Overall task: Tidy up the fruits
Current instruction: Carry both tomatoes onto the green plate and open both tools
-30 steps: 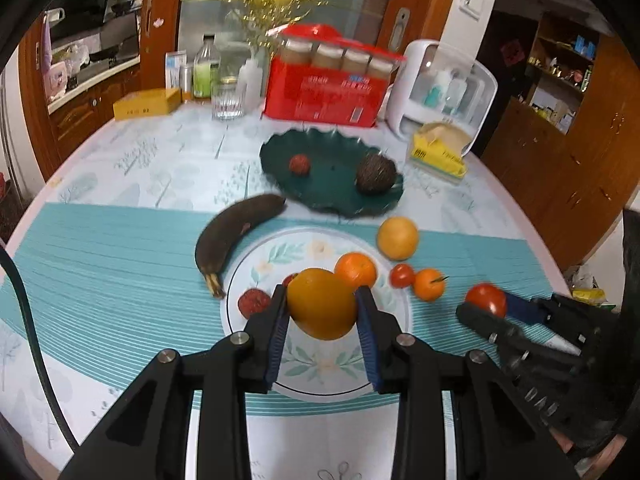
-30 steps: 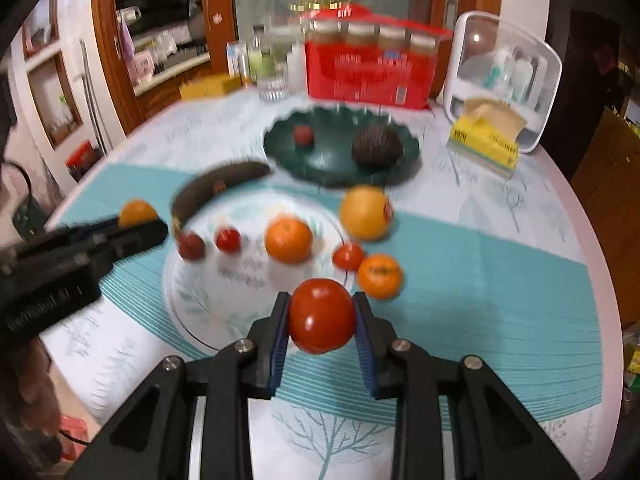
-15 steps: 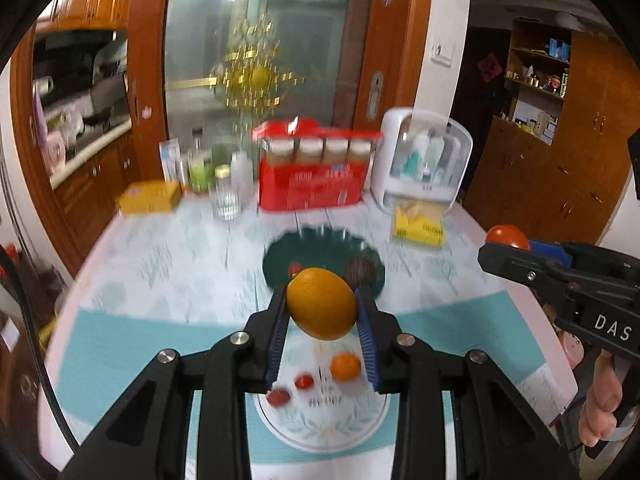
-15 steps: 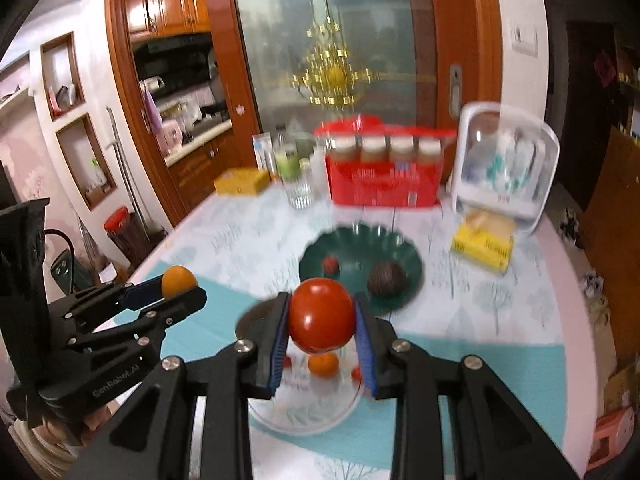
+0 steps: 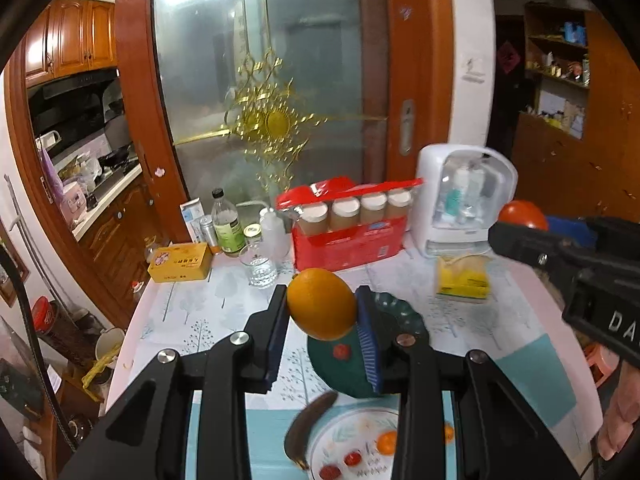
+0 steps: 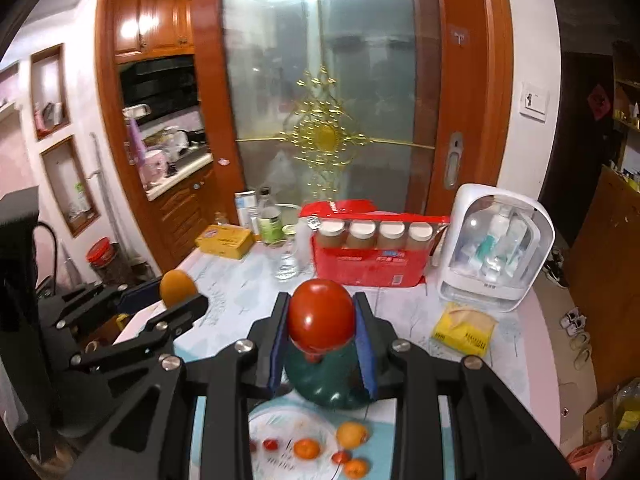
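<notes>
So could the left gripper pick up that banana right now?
Probably not: the left gripper has its jaws shut on an orange, well above the banana.

**Two wrist views, high over the table, facing the glass door**

Each fisheye camera sits just behind its own tongs and looks forward and down along them from well above the table (image 5: 224, 300). The left view looks past the left tongs (image 5: 322, 312); the right tongs (image 5: 520, 224) enter at its right edge. The right view looks past the right tongs (image 6: 320, 320); the left tongs (image 6: 178, 290) show at its left. Both share the far red box (image 5: 348, 236), white case (image 6: 496, 248), green dish (image 5: 400, 312) and near white plate (image 6: 272, 420).
</notes>
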The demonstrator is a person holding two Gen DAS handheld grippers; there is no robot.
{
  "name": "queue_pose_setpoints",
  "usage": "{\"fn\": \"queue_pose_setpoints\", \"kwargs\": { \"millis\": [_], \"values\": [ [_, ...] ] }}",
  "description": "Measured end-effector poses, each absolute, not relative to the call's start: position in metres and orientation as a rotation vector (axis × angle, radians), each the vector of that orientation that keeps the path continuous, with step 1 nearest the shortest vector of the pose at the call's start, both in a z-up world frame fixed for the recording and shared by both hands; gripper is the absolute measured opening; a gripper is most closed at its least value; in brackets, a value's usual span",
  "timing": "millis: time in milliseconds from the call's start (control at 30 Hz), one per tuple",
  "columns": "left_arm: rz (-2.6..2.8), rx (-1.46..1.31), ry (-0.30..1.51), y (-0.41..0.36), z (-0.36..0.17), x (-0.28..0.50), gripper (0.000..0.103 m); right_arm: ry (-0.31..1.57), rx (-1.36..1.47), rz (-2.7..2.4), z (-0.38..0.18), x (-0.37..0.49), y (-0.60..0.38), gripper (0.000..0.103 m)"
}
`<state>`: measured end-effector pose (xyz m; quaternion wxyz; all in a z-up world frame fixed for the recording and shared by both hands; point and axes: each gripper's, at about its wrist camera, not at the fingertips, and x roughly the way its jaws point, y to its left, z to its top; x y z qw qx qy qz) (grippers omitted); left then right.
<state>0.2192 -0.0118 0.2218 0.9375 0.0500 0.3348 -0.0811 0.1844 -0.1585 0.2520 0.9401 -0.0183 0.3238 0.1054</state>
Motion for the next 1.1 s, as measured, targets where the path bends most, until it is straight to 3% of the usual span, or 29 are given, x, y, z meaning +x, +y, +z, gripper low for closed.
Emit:
{"fn": "queue_pose_setpoints", "kwargs": {
  "millis": [200,533,800,933,1100],
  "values": [
    [-0.158,0.135,0.832,-0.02,0.141,0.308,0.032,0.815,-0.041,0.172,0.192,0.279,-0.159,0.031],
    [-0.185,0.04,1.108,-0.04,-0.042,0.413,0.032,1.152,0.001,0.136,-0.007,0.383,-0.175,0.031],
    [-0.207,0.027,1.201,-0.064,-0.114,0.433,0.032,1.253,0.02,0.145,-0.081,0.405,-0.18,0.031],
    [-0.209,0.037,1.187,-0.072,-0.119,0.433,0.034,1.282,0.025,0.143,-0.096,0.409,-0.183,0.032],
    [-0.186,0.036,1.184,-0.066,-0.112,0.428,0.068,1.282,0.039,0.134,-0.098,0.408,-0.189,0.032]
  ]
}}
